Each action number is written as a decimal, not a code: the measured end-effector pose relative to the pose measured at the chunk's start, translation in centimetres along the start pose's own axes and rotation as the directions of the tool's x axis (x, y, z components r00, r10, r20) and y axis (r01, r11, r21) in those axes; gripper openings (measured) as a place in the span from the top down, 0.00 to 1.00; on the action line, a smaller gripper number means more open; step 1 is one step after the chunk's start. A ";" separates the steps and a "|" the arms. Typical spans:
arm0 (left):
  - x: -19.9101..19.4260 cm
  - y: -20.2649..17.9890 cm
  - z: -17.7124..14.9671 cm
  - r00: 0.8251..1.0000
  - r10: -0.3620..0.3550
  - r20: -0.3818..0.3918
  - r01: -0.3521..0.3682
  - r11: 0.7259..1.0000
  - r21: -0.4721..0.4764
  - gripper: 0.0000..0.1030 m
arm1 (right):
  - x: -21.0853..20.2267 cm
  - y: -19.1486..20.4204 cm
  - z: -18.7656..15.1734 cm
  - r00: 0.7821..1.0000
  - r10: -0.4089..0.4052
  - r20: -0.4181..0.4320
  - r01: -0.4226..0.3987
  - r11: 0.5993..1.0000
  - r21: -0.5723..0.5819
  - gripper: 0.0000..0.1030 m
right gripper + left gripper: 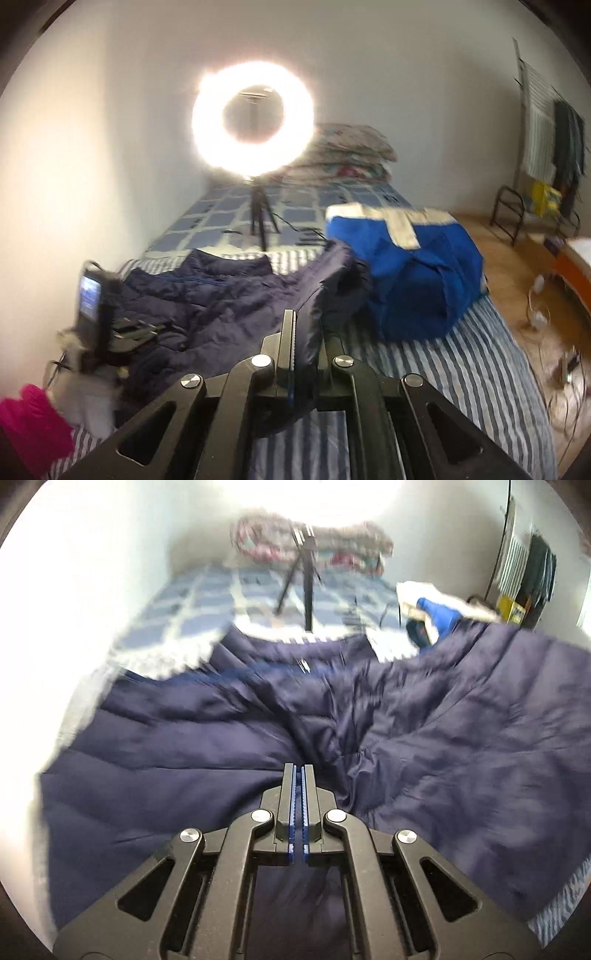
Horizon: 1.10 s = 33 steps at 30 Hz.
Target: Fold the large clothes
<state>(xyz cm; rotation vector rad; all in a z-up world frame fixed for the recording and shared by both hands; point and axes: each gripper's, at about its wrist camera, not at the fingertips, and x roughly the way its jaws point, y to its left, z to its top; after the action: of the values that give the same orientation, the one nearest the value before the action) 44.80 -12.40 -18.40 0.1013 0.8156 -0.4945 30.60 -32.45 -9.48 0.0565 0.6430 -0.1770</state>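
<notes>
A navy quilted jacket [229, 731] lies spread and crumpled on the bed; it also shows in the right wrist view [207, 295]. My left gripper [299, 771] is shut with its tips close over the jacket's middle, and no cloth shows between its pads. It also appears at the left of the right wrist view [107, 325], blurred. My right gripper [306, 317] is shut on a fold of the navy jacket's right edge and holds it lifted above the striped sheet [461, 369].
A bright blue garment with white bands [406, 266] lies heaped on the bed to the right. A lit ring light on a tripod [255, 114] stands on the checked bedspread behind. Pillows are stacked at the head. A wall runs along the left, floor on the right.
</notes>
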 end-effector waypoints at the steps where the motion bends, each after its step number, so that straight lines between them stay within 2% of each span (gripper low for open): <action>1: -2.1 0.9 -0.1 1.000 -0.005 0.017 0.005 1.000 -0.009 1.00 | 0.1 0.7 0.3 1.000 0.017 0.004 -0.017 1.000 -0.011 0.97; 3: -5.6 2.5 -0.6 0.999 -0.018 0.039 0.020 0.999 -0.038 1.00 | 0.0 2.8 0.8 0.998 0.062 0.014 -0.062 0.997 -0.052 0.97; 7: -12.2 5.0 -2.9 0.998 0.001 0.069 0.004 0.998 -0.070 1.00 | 0.1 7.2 1.2 0.989 0.147 0.020 -0.143 0.981 -0.132 0.97; 11: -17.8 5.9 -5.9 0.995 0.020 0.099 -0.011 0.995 -0.096 1.00 | 0.9 11.4 1.3 0.973 0.230 0.006 -0.225 0.958 -0.179 0.97; 16: -22.6 6.5 -10.1 0.987 0.091 0.130 -0.072 0.987 -0.143 1.00 | 3.4 17.6 0.8 0.939 0.342 -0.039 -0.342 0.913 -0.221 0.97; 21: -25.3 6.9 -12.9 0.980 0.142 0.138 -0.118 0.978 -0.172 1.00 | 7.3 24.5 -1.0 0.885 0.445 -0.138 -0.465 0.853 -0.235 0.97; 24: -26.9 6.8 -13.4 0.969 0.178 0.172 -0.150 0.975 -0.163 1.00 | 9.1 28.5 -2.9 0.847 0.495 -0.196 -0.531 0.811 -0.244 0.99; 25: -27.3 6.8 -13.5 0.965 0.186 0.182 -0.157 0.974 -0.162 1.00 | 9.7 29.4 -3.5 0.829 0.515 -0.218 -0.556 0.797 -0.233 1.00; 27: -28.0 6.9 -13.7 0.962 0.197 0.190 -0.167 0.972 -0.164 1.00 | 11.4 31.3 -5.2 0.763 0.580 -0.286 -0.637 0.750 -0.180 1.00; 29: -28.4 7.2 -13.9 0.958 0.209 0.196 -0.177 0.970 -0.168 1.00 | 12.3 33.1 -6.8 0.725 0.601 -0.337 -0.675 0.717 -0.173 1.00; 31: -28.7 7.3 -14.1 0.953 0.225 0.201 -0.193 0.967 -0.166 1.00 | 12.8 34.5 -8.1 0.730 0.575 -0.369 -0.668 0.714 -0.209 1.00; 33: -28.7 7.4 -14.2 0.954 0.225 0.198 -0.194 0.967 -0.164 1.00 | 12.3 34.2 -8.6 0.711 0.596 -0.373 -0.689 0.695 -0.203 1.00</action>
<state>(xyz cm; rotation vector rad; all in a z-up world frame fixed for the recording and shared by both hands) 22.09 9.04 -8.29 0.0007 0.6167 -0.2392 41.43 0.31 -23.82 -0.0171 0.8938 0.6544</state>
